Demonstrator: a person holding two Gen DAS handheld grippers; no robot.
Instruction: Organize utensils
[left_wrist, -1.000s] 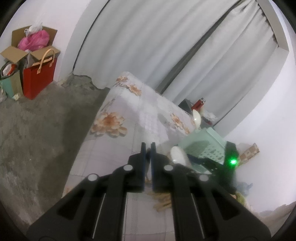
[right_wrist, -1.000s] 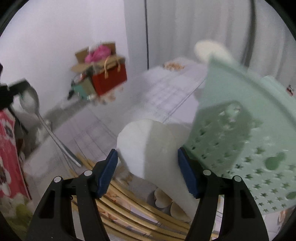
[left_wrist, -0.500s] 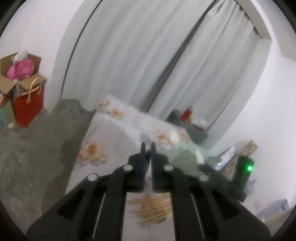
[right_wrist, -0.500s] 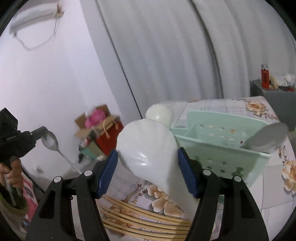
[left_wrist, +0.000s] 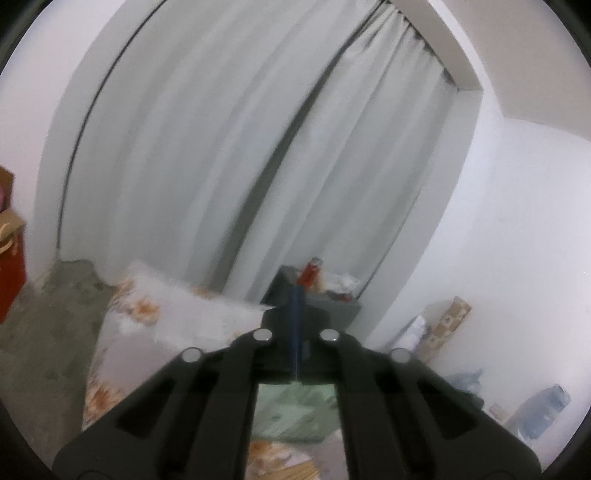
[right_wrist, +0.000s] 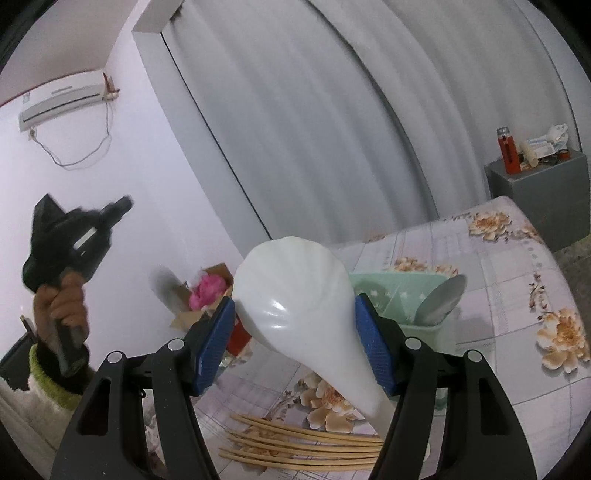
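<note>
Utensils status, what's changed in the last second? (tidy_tom)

Both hands went up, basically. A second ago the right wrist view was jammed right against the green caddy (right_wrist: 388, 295). Now it looks down on the caddy from higher up and further back. The white scoop (right_wrist: 295, 295) came along for the ride, so it hasn't gone in yet. (rackfan)

And the other side? (tidy_tom)

The left gripper (left_wrist: 296, 295) is lifted well off to the side, and you can see the hand (right_wrist: 61, 306) wrapped round its grip. It was carrying a metal spoon half a second back. I can't make one out on it now, though that bit is blurry, so no promises. Its fingers just nipped the last little bit closed and sit pressed flat together, with nothing showing between them in its own view. (rackfan)

Right one? (tidy_tom)

The right gripper (right_wrist: 293, 314) has its fingers fairly wide, with the blue pads (right_wrist: 221, 325) clamped on either side of the scoop's bowl and the handle pointing down toward the surface (right_wrist: 517, 295). That grip looks the same as before. (rackfan)

So where does the tidying stand? (tidy_tom)

One metal spoon (right_wrist: 439, 301) is standing in the caddy. The bamboo sticks (right_wrist: 303, 439) are lying loose on the surface just in front. My guess is the scoop goes into the caddy next and the sticks come after, so I'd call it partway. (rackfan)
</note>
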